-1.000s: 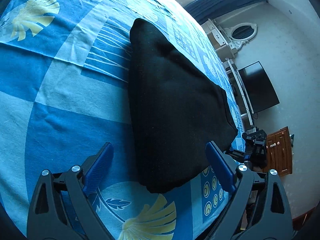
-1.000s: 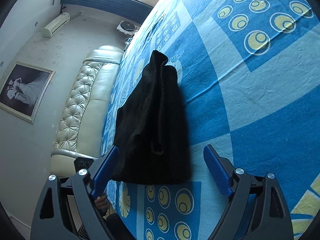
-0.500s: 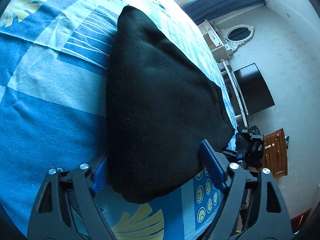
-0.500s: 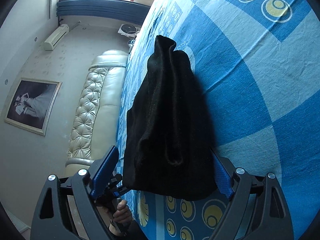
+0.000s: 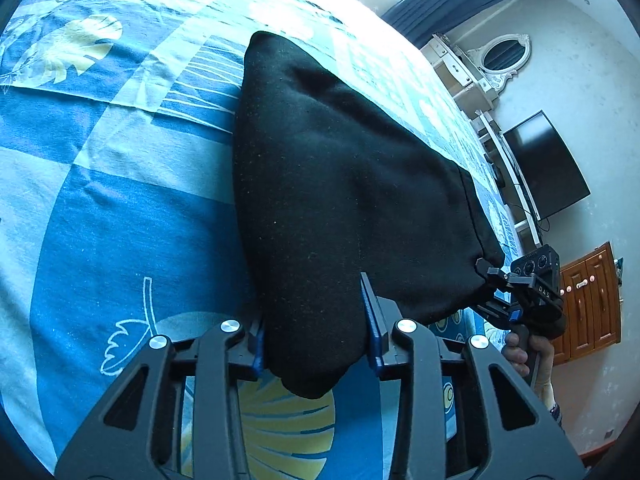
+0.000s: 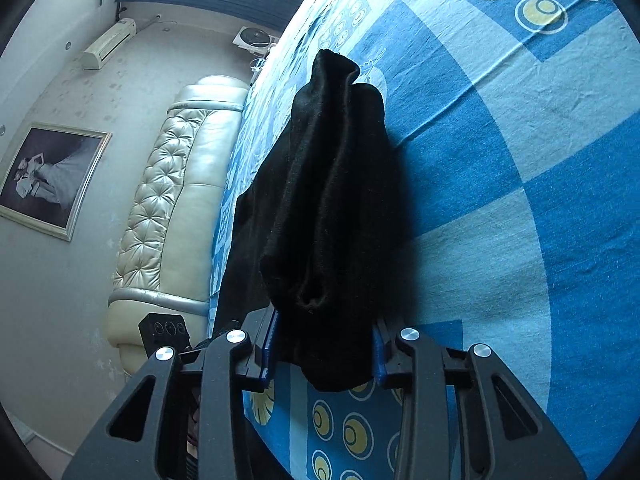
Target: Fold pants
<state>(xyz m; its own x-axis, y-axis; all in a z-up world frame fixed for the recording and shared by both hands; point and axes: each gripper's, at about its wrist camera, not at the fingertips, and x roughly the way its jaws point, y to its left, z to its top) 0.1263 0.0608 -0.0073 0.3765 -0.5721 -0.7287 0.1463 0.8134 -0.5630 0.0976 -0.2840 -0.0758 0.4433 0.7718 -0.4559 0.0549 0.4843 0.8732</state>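
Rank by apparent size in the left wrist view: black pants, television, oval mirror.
1. black pants, by far the largest, though nearest the camera.
2. television.
3. oval mirror, smallest, and farthest away.

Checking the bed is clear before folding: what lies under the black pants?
Around the black pants only the blue patterned bedsheet shows. Whatever is directly beneath is covered. Both tongs, left and right, are closing on the near edge.
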